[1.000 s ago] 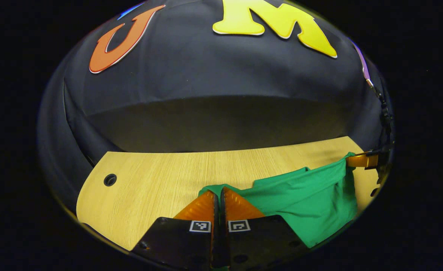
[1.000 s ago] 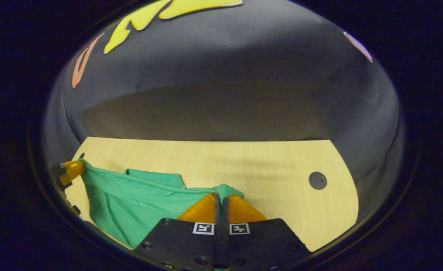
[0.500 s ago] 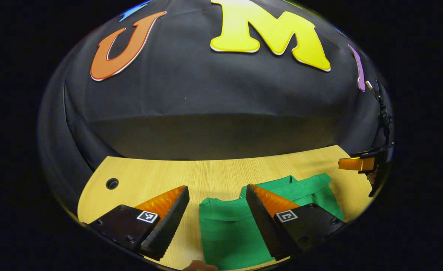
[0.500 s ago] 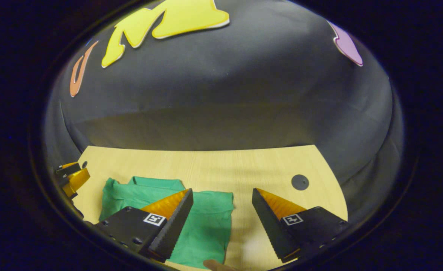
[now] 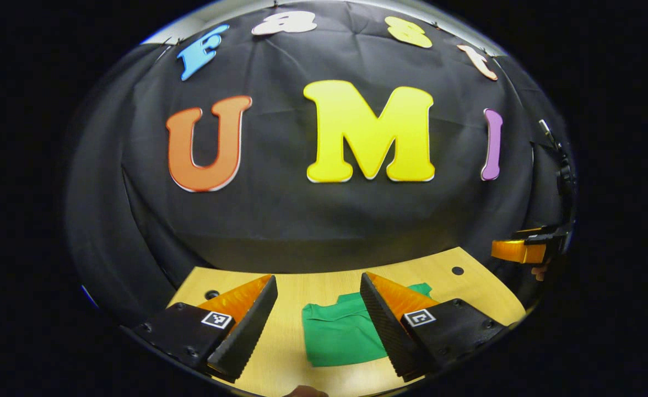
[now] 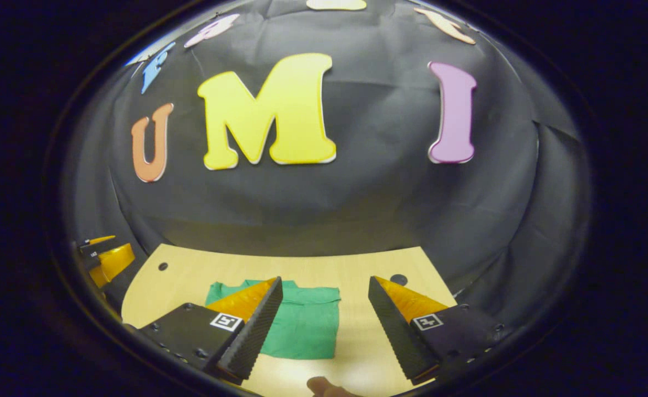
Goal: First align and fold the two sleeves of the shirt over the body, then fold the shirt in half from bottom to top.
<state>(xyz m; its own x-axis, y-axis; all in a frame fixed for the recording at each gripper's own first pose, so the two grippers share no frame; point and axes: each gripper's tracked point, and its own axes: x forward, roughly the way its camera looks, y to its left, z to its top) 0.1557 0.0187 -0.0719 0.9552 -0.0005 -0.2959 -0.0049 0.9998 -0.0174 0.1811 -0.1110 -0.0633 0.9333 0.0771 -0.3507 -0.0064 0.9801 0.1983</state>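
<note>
On the wooden table (image 6: 357,270), the green shirt (image 6: 302,325) lies folded into a compact rectangle.
Left gripper (image 5: 318,309) and right gripper (image 6: 324,314) hang above it, jaws spread and empty, suggesting the folding is done.

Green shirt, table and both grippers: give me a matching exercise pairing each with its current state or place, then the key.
Column one:
1. shirt
2. left gripper
3. right gripper
4. table

Column two:
A. wooden top with round holes, bearing the garment
B. open, seen at the left edge of the right gripper view
C. folded into a compact green block, lying flat
D. open, seen at the right edge of the left gripper view

Pairs: 1-C, 2-B, 3-D, 4-A
</note>
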